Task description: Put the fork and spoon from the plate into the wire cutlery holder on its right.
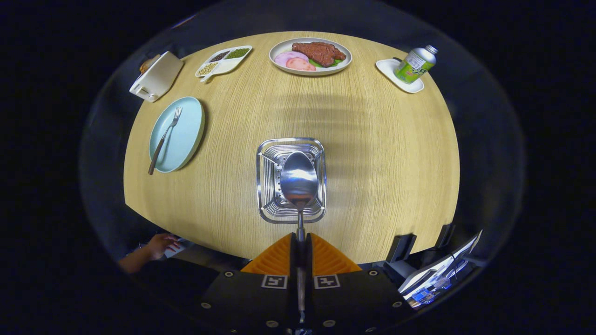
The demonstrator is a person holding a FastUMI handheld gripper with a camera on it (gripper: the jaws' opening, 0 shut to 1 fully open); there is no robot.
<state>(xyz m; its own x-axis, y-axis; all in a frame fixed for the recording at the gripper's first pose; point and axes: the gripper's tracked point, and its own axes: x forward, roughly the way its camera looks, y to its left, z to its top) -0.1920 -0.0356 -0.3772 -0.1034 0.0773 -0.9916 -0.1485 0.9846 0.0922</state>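
wooden table (372, 153), gripper (301, 242) clamping spoon (299, 179) – above wire holder (291, 180)

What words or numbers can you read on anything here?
None can be read.
Bottle on the small white dish: its green label has print, too small and blurred to read.
Gripper, shut on the spoon above the wire cutlery holder: two square black-and-white markers, patterns and not words.
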